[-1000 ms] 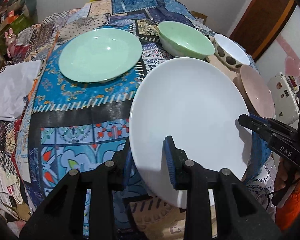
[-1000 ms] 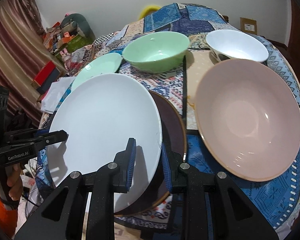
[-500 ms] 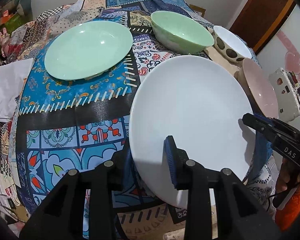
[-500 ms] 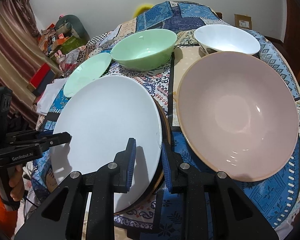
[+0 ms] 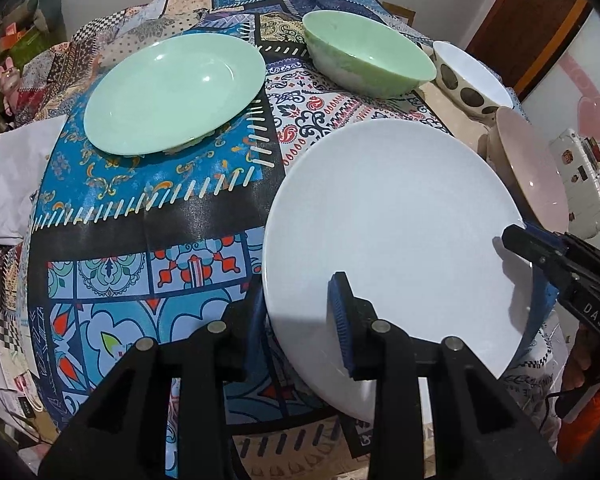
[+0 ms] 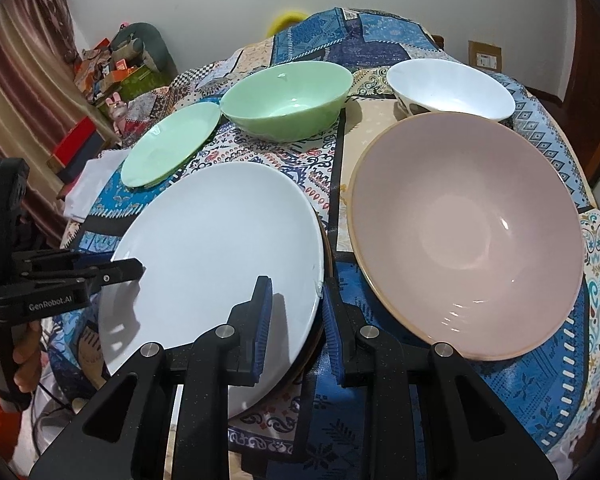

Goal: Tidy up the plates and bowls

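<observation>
Both my grippers, left (image 5: 300, 312) and right (image 6: 296, 316), pinch opposite rims of the white plate (image 6: 216, 248), seemingly atop a dark plate (image 6: 327, 248); pink bowl (image 6: 468, 232) just beside it, green plate (image 5: 176, 94) beyond.

My blue-padded left gripper (image 5: 300, 312) meets a white plate (image 5: 392, 232); mint plate (image 5: 176, 92) upper left, patchwork blue tablecloth (image 5: 148, 216) beneath.

three plates (image 6: 216, 248) – three bowls (image 6: 468, 236)
</observation>
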Action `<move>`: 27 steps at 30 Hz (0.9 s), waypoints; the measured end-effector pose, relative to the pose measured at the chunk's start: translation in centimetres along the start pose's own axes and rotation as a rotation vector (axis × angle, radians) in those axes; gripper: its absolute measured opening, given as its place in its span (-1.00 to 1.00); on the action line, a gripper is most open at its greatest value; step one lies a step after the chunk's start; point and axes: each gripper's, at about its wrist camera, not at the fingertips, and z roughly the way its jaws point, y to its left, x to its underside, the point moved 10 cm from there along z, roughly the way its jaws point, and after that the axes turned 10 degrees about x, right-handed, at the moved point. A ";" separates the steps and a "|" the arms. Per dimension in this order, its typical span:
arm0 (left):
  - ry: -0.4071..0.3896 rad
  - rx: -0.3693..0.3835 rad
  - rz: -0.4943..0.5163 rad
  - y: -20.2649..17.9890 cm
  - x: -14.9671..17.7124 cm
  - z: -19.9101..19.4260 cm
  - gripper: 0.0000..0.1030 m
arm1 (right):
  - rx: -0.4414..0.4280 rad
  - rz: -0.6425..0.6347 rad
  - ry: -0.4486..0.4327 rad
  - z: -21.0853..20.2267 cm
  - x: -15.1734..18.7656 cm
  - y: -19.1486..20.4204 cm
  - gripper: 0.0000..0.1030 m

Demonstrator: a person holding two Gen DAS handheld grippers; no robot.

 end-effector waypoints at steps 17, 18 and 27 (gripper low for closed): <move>-0.133 -0.011 -0.003 0.9 -1.5 -5.1 -0.26 | -0.030 -0.042 -0.075 -2.6 -2.2 2.8 -0.28; -0.151 -0.016 -0.012 1.3 -1.7 -5.8 -0.22 | -0.030 -0.046 -0.081 -2.6 -2.4 3.0 -0.27; -0.267 -0.084 -0.046 5.2 -4.0 -10.5 0.27 | -0.048 -0.112 -0.145 -3.4 -5.3 6.5 -0.15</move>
